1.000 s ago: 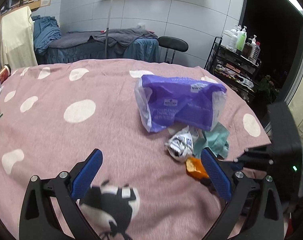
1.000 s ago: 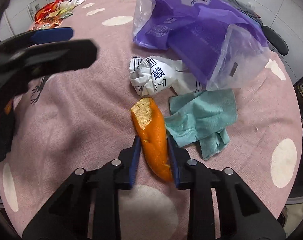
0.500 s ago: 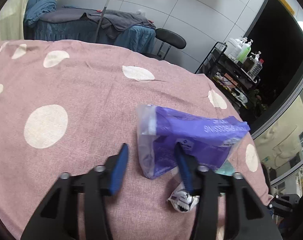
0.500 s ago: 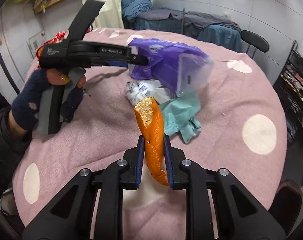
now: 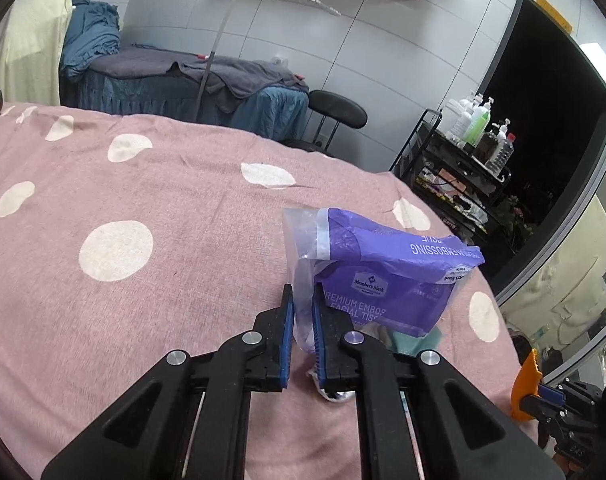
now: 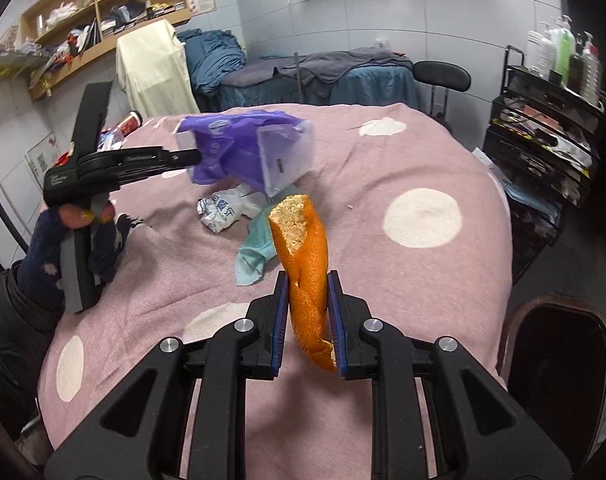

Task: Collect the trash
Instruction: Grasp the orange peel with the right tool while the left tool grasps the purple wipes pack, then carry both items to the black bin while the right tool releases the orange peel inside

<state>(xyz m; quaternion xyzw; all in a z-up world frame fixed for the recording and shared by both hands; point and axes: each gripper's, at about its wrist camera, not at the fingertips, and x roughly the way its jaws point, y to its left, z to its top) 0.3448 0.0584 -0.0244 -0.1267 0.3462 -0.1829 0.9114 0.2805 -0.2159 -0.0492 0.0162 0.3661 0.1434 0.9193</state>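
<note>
L gripper [image 5: 301, 304]: jaws closed on the clear front edge of the purple-and-clear plastic tissue bag [image 5: 383, 276]. They've just been closing, w/ the bag film between the pads. Bag's long axis runs left-to-right in the left wrist view, print upside down on its top face; in the right wrist view the bag [image 6: 247, 148] hangs off the gripper tips, lifted clear of the cloth.

R gripper [image 6: 308, 292]: jaws clamped on the orange peel strip [image 6: 303, 256], held above the table. Peel's long axis runs along the fingers, pale torn end pointing up and away, lower end curling between the pads.

On the pink cloth w/ white spots [image 6: 383, 168]: crumpled white printed paper ball [image 6: 219, 212] and teal crumpled napkin [image 6: 255, 252], both under/near the bag, touching each other. Gloved hand [image 6: 79, 232] holds the L gripper handle.

Room: wide bare cloth left of the bag in the left wrist view; table edge falls off right toward a black wire rack w/ bottles [image 5: 475, 152].
</note>
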